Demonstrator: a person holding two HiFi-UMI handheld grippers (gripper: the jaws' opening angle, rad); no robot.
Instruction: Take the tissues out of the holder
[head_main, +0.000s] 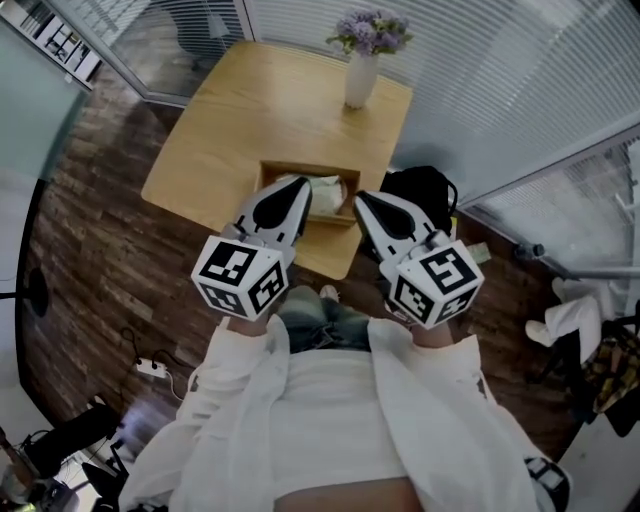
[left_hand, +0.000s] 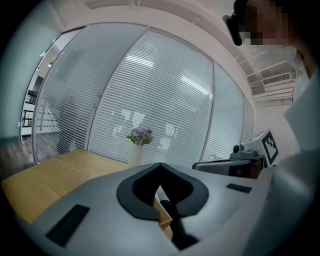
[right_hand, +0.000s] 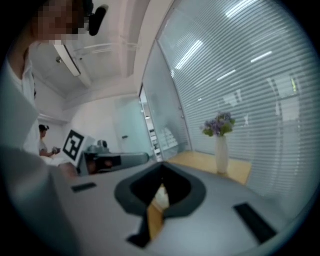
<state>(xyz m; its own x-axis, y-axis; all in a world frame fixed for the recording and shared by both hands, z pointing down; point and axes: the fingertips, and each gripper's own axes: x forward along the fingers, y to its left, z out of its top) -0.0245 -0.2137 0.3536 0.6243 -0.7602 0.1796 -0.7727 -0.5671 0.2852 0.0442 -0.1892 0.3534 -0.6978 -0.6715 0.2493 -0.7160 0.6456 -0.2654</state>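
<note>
Tissues (head_main: 325, 187), pale and crumpled, lie in an open-topped wooden holder (head_main: 290, 167) just inside the near edge of the tabletop (head_main: 260, 110). The holder's long axis runs left to right along that edge, its opening faces up, and the tissues stretch the same way.

Nearest are the person's white sleeves (head_main: 240, 400), reaching forward. The left hand-held gripper (head_main: 300, 190) hangs over the holder's left part. Its jaws are closed tip to tip with nothing between them. The right hand-held gripper (head_main: 362, 203) hangs over the holder's right end, also pinched together and empty. Both point away from the person and hide part of the holder.

At the tabletop's far side a white vase (head_main: 360, 80) stands upright with purple flowers (head_main: 372, 30). Beyond it, pale blinds (head_main: 500, 80) cover a glass wall.
</note>
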